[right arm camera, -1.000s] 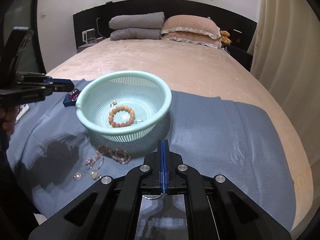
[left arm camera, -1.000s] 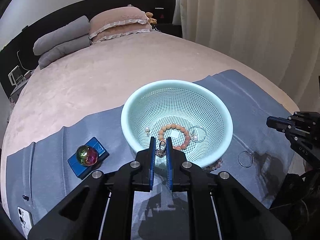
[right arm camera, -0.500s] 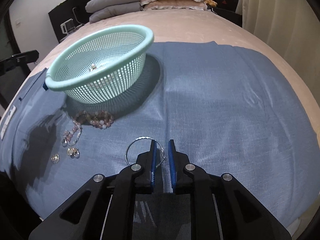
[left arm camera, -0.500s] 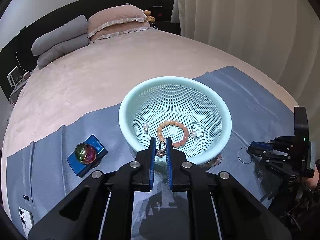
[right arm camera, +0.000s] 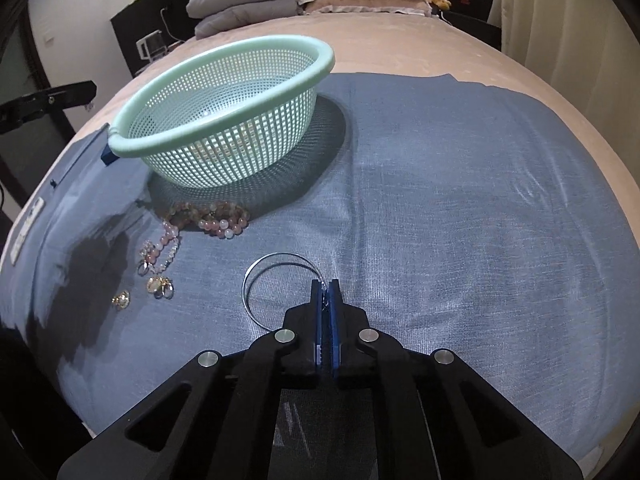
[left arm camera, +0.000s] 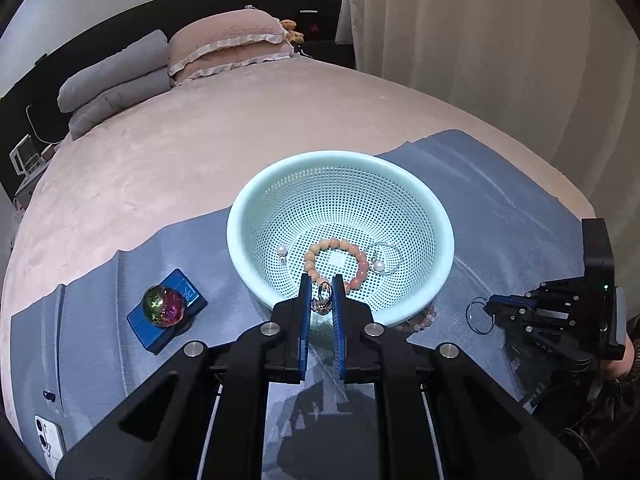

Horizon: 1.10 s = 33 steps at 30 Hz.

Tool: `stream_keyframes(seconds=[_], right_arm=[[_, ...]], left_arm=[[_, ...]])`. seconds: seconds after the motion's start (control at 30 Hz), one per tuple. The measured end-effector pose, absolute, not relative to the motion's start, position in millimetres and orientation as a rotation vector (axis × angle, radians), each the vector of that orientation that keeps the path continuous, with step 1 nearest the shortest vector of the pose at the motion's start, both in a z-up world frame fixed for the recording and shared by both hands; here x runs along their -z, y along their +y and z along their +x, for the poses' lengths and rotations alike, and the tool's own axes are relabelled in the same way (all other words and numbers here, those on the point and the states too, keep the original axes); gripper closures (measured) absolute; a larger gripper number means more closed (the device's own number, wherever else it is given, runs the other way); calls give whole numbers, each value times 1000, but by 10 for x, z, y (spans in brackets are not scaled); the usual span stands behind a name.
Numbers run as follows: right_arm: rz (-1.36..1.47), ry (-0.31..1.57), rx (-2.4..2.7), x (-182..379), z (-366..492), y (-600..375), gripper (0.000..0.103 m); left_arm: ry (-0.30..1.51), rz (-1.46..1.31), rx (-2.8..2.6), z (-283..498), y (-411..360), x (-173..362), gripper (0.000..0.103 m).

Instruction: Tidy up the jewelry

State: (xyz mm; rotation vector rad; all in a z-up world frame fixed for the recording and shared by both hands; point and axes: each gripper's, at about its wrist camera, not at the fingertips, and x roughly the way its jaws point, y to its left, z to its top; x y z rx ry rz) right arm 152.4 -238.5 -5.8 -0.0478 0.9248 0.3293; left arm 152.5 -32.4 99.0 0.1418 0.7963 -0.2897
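Thin hoop earring (right arm camera: 276, 288) flat beside mint basket (right arm camera: 224, 92).

My mint-green perforated basket (left arm camera: 440, 216) sits on a slate-blue cloth (right arm camera: 460, 184) over the dusty-pink bed (left arm camera: 200, 160). Inside the basket lies a peach bead bracelet (left arm camera: 352, 248); just beside the basket on the cloth lie pink and clear bead bracelets (right arm camera: 222, 220). My black grippers carry blue pads (right arm camera: 318, 320).

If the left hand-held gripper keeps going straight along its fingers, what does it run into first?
Probably the near rim of the mint basket; the left hand-held gripper, shut on a small ring, points just over it, so depth is uncertain.
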Motion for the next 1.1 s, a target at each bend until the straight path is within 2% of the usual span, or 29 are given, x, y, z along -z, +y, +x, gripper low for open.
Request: stream_keyframes(seconds=[0.57,0.83,1.1], right_arm=[[-203,656,-439,-1182,1558,-2050,100],[-219,653,-474,-1218,1887,-1863,100],[-215,713,-492,-914,2164,-1760,100]], left_arm=[[799,134,312,1598,-348,-990,92],[816,143,325,1752,-373,-917,92],[844,131,349,1937,-393,-782,92]])
